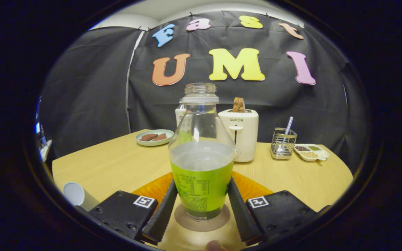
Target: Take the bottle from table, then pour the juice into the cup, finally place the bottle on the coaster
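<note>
Jaws flank upright bottle (201, 167) on coaster (202, 220).

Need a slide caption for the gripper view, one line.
Gripper fingers flank the open juice bottle standing on the round coaster; toaster behind.

bottle (202, 164) upright on coaster (201, 219) between jaws, toaster (242, 134) behind

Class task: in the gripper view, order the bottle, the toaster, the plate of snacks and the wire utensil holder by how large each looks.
1. bottle, between the fingers on the coaster; nearness to the camera inflates it.
2. toaster.
3. and 4. plate and wire utensil holder look alike; left unranked.
</note>
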A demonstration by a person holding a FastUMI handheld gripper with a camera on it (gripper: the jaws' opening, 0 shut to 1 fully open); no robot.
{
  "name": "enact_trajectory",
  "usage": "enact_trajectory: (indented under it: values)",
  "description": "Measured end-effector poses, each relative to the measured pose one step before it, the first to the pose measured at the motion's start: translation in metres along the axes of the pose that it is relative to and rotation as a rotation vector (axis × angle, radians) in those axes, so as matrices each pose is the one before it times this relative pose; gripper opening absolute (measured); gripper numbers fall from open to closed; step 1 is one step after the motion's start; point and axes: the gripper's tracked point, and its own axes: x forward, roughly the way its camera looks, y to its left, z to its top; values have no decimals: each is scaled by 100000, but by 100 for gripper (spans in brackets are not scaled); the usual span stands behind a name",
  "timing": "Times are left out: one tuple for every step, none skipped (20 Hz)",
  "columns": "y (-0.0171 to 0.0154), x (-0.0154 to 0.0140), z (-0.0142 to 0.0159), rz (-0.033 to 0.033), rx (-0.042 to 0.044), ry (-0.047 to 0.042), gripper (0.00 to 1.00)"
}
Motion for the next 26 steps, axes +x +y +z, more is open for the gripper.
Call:
enact_trajectory:
  values:
    - [113, -57, -98, 358, -46, 63, 85]
    - [16, -283, -2, 383, 20, -264, 88]
    - [-32, -166, 202, 228, 216, -322, 90]
    - [-127, -251, 119, -567, -242, -396, 93]
    - [-121, -187, 129, -697, 114, -461, 96]
    - [28, -392, 94, -84, 516, -363, 98]
    - [82, -391, 17, 392, 740, -142, 100]
    - [-27, -523, -69, 44, 465, -78, 100]
    - [-117, -641, -90, -539, 365, 158, 100]
    - [-43, -723, -185, -292, 220, 50, 100]
    - [-65, -877, 59, -679, 55, -669, 100]
    - [-168, -937, 111, -1185, -347, -877, 100]
    - [-179, -1238, 327, -1482, -412, -1022, 100]
    - [-192, -1321, 176, -1800, -93, -753, 100]
    - [-87, -1542, 301, -1896, 224, -665, 100]
    - [-286, -1666, 164, -2554, 479, -324, 100]
    - [30, -1782, 627, -2003, 93, -1683, 100]
    - [-302, -2167, 701, -2486, -969, -1950, 100]
    - [-160, -2187, 773, -2385, -989, -2223, 100]
    - [-505, -2050, 453, -2886, -428, -1623, 100]
    - [-437, -2143, 312, -2377, 292, -528, 100]
    - [-476, -1980, 16, -2090, 713, 153, 100]
    - [-454, -1920, 92, -1806, 287, 367, 100]
    - [-474, -1921, 133, -1268, 30, -66, 100]
    - [-256, -1831, 378, -275, 36, -1112, 100]
    - [-334, -1776, 223, -829, -142, -1599, 100]
